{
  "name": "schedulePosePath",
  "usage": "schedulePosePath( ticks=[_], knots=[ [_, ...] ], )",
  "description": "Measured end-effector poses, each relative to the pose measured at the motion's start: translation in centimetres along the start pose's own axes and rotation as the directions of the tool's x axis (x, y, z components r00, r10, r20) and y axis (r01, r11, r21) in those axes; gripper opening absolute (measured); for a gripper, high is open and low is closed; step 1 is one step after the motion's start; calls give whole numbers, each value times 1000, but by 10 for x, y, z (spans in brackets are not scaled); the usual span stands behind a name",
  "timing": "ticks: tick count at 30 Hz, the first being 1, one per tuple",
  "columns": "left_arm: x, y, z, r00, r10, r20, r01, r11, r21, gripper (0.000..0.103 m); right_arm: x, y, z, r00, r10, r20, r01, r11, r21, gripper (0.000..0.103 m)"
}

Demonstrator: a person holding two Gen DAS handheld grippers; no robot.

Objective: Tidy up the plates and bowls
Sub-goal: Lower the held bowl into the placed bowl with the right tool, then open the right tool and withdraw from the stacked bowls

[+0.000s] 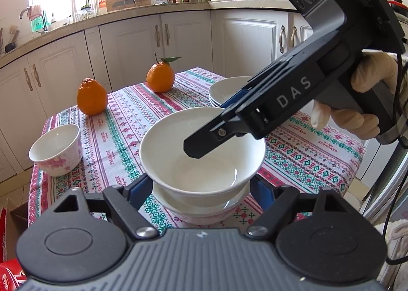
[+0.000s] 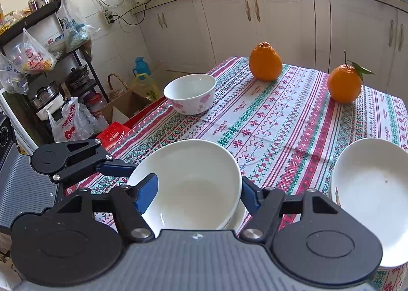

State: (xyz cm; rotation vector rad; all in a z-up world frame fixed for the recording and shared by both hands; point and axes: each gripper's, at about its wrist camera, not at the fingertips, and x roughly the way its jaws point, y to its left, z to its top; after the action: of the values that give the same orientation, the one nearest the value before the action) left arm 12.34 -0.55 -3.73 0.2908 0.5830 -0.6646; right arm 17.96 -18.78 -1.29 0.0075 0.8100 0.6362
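Two oranges (image 2: 265, 61), three bowls (image 2: 190, 97); right gripper (image 2: 196, 191) pinches white bowl (image 2: 193, 178); left gripper (image 1: 201, 186) straddles bowls.

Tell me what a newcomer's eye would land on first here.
The large white bowl dominates the near side of the table, sitting on a second bowl, with the right gripper straddling its rim, one finger inside. Behind it, a knobbly orange and a leafy orange stand bright on the striped tablecloth.

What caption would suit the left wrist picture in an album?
Right gripper lowers a white bowl onto a bowl between the left gripper's fingers, beside two oranges.
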Motion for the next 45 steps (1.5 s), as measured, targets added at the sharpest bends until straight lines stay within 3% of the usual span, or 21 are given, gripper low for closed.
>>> schedulePosePath(
  ticks=[29, 31, 36, 45],
  knots=[
    [7, 8, -5, 1000, -19, -7, 19, 999, -45, 89, 15, -3, -3, 999, -20, -38, 20, 1000, -10, 75],
    [6, 6, -5, 1000, -3, 3, 3, 1000, -28, 94, 14, -3, -3, 1000, -10, -27, 10, 1000, -12, 84],
    [3, 7, -6, 1000, -1, 0, 1, 1000, -24, 95, 10, 0, -3, 999, -33, -6, 33, 999, -27, 102],
    [-16, 17, -14, 999, 41, -13, -42, 999, -26, 95, 6, 0, -2, 999, -45, -8, 45, 998, -41, 103]
  ],
)
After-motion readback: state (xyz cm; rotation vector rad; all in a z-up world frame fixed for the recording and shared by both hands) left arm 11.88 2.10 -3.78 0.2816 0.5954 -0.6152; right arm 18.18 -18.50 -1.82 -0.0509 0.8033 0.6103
